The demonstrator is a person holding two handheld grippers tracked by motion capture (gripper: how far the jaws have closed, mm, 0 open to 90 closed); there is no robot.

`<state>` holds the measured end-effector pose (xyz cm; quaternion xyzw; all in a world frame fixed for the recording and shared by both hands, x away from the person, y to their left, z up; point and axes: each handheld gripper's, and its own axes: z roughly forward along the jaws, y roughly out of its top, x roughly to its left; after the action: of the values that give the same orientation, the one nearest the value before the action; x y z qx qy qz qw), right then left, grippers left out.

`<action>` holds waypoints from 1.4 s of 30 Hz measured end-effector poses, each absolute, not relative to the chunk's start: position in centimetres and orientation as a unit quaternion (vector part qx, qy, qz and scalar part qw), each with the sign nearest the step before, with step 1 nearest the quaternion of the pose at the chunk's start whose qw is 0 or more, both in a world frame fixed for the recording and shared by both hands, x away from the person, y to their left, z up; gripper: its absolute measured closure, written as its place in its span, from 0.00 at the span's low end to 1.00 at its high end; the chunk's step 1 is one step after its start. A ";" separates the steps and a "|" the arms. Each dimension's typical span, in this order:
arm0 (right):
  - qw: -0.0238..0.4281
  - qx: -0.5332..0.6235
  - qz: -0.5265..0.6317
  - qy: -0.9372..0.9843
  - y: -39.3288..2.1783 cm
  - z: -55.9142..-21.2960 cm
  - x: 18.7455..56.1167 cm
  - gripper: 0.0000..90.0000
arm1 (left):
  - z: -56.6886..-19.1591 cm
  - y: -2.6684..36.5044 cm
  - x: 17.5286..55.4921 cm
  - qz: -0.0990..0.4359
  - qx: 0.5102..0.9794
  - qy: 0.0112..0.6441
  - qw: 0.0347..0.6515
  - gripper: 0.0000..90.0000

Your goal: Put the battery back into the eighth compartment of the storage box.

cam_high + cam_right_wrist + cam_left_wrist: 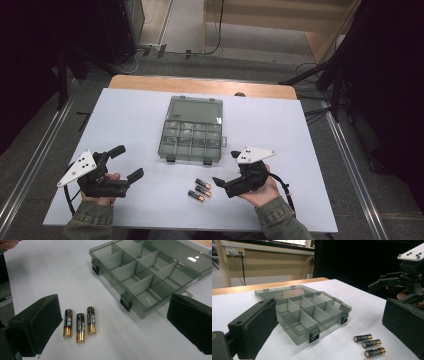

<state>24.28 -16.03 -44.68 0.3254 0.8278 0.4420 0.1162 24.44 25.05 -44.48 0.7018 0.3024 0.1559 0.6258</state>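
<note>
Nearest the person: left gripper and right gripper, both held just above the table, jaws spread wide, nothing in either. Btwn them, closer to the right one, 3 AA batteries lie side by side on the white top. Just beyond: smoky clear compartment box, lid flipped back, compartments look empty.

Both forearms are coming in from the bottom edge in olive sleeves. The left hand is gripping the left gripper, jaws gaping wide, pointing up and right. The right hand is cradling the right gripper from below, jaws spread wide too, aiming left. Both are hovering low over the table, well apart.
</note>
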 end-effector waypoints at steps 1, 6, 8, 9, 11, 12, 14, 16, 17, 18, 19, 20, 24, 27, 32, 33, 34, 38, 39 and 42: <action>0.114 0.325 0.439 0.830 -15.8 -44.7 24.4 0.00 | -44.5 25.0 24.5 0.155 0.702 0.302 0.626 0.00; 0.100 0.317 0.424 0.842 -14.8 -44.8 25.0 0.00 | -44.5 25.0 24.5 0.154 0.704 0.300 0.625 0.00; 0.098 0.316 0.421 0.845 -14.6 -44.8 25.1 0.00 | -44.5 24.9 24.5 0.153 0.705 0.300 0.624 0.00; 0.095 0.313 0.415 0.849 -14.1 -44.9 25.3 0.00 | -44.5 24.9 24.5 0.153 0.705 0.300 0.624 0.00; 0.087 0.309 0.408 0.855 -13.7 -45.1 25.5 0.00 | -44.5 24.9 24.5 0.151 0.706 0.301 0.623 0.00; 0.083 0.308 0.402 0.858 -13.5 -45.2 25.5 0.00 | -44.5 24.9 24.5 0.151 0.707 0.300 0.622 0.00; 0.078 0.301 0.389 0.867 -13.1 -45.4 25.7 0.00 | -44.5 24.9 24.6 0.151 0.705 0.301 0.624 0.00; 0.074 0.298 0.373 0.875 -12.6 -45.6 25.8 0.00 | -44.6 24.9 24.6 0.150 0.707 0.301 0.623 0.00; 0.074 0.296 0.365 0.880 -12.4 -45.7 25.9 0.00 | -44.6 24.9 24.6 0.150 0.707 0.301 0.623 0.00; 0.071 0.294 0.357 0.884 -12.1 -45.9 25.9 0.00 | -44.6 24.9 24.6 0.151 0.707 0.300 0.622 0.00; 0.070 0.290 0.349 0.888 -11.9 -46.0 26.0 0.00 | -44.6 24.9 24.6 0.150 0.708 0.299 0.622 0.00; 0.070 0.290 0.349 0.888 -11.9 -46.0 26.0 0.00 | -44.6 24.8 24.6 0.151 0.708 0.299 0.621 0.00; 0.060 0.276 0.320 0.904 -10.7 -46.5 26.2 0.01 | -44.6 24.8 24.5 0.151 0.708 0.300 0.621 0.00; 0.056 0.276 0.306 0.910 -10.1 -46.8 26.5 0.03 | -44.6 24.8 24.5 0.150 0.709 0.299 0.621 0.00; 0.049 0.270 0.265 0.924 -9.1 -47.3 27.3 0.07 | -44.6 24.8 24.5 0.149 0.711 0.297 0.620 0.00; 0.043 0.271 0.258 0.926 -8.9 -47.4 27.5 0.09 | -44.6 24.7 24.5 0.148 0.711 0.297 0.620 0.00; 0.043 0.273 0.253 0.927 -8.7 -47.4 27.6 0.12 | -44.6 24.7 24.5 0.148 0.711 0.296 0.620 0.00; 0.037 0.289 0.236 0.927 -8.3 -47.1 28.0 0.21 | -44.6 24.7 24.6 0.146 0.714 0.295 0.618 0.00; 0.037 0.290 0.231 0.928 -8.3 -47.0 28.1 0.24 | -44.6 24.6 24.6 0.146 0.715 0.295 0.617 0.00; 0.027 0.297 0.221 0.929 -8.2 -46.7 28.3 0.31 | -44.6 24.6 24.5 0.146 0.715 0.295 0.617 0.00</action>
<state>28.26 -8.22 -46.69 0.2966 0.9286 0.2215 0.0274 24.53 24.64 -44.64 0.7148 0.2951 0.1457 0.6171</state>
